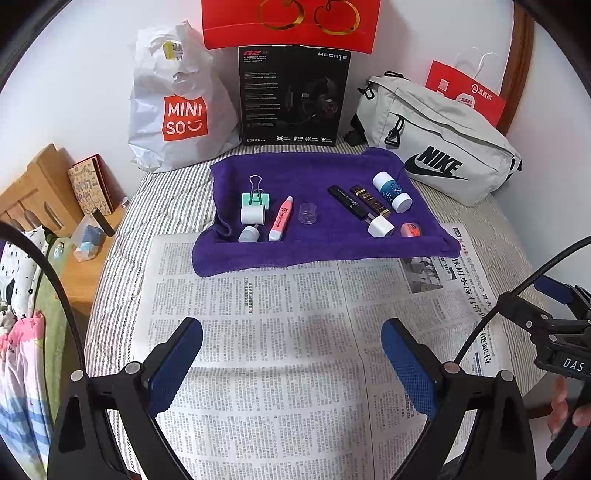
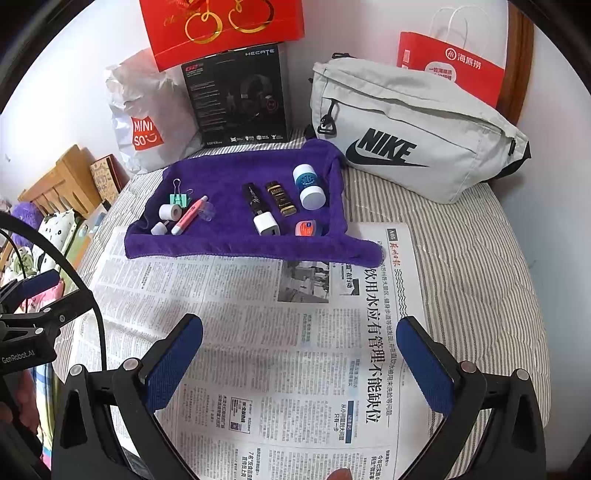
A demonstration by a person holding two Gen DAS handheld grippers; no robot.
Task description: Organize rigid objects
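- Covering the bed in front of you is a striped sheet (image 2: 461, 266), with a spread newspaper (image 1: 295, 332) on it and a purple towel (image 1: 317, 251) laid across the paper's far edge.
- Your left gripper (image 1: 291, 365) hovers over the newspaper with its blue pads spread wide, holding and touching nothing.
- Your right gripper (image 2: 299, 365) is likewise wide apart above the paper, empty; in the left view it shows at the right edge.
- On the towel's left part you have a green binder clip (image 1: 255, 197), a white roll (image 1: 253, 215) just in front of it, a small white cap (image 1: 248, 234), a pink pen (image 1: 280, 218) and a clear cup (image 1: 307, 213).
- On its right part lie a black tube (image 1: 345, 201), a dark gold-printed tube (image 1: 371, 201), a white charger plug (image 1: 380, 227), a white and blue bottle (image 1: 392, 192) and a small orange tin (image 1: 410, 229).
- Behind the towel, against the wall, stand a white Miniso bag (image 1: 177, 107), a black headset box (image 1: 293, 96), a red box (image 1: 291, 22), a grey Nike bag (image 1: 443, 136) and a red paper bag (image 1: 465, 92).
- To your left is a wooden bedside table (image 1: 81, 273); nothing lies between your grippers and the towel.
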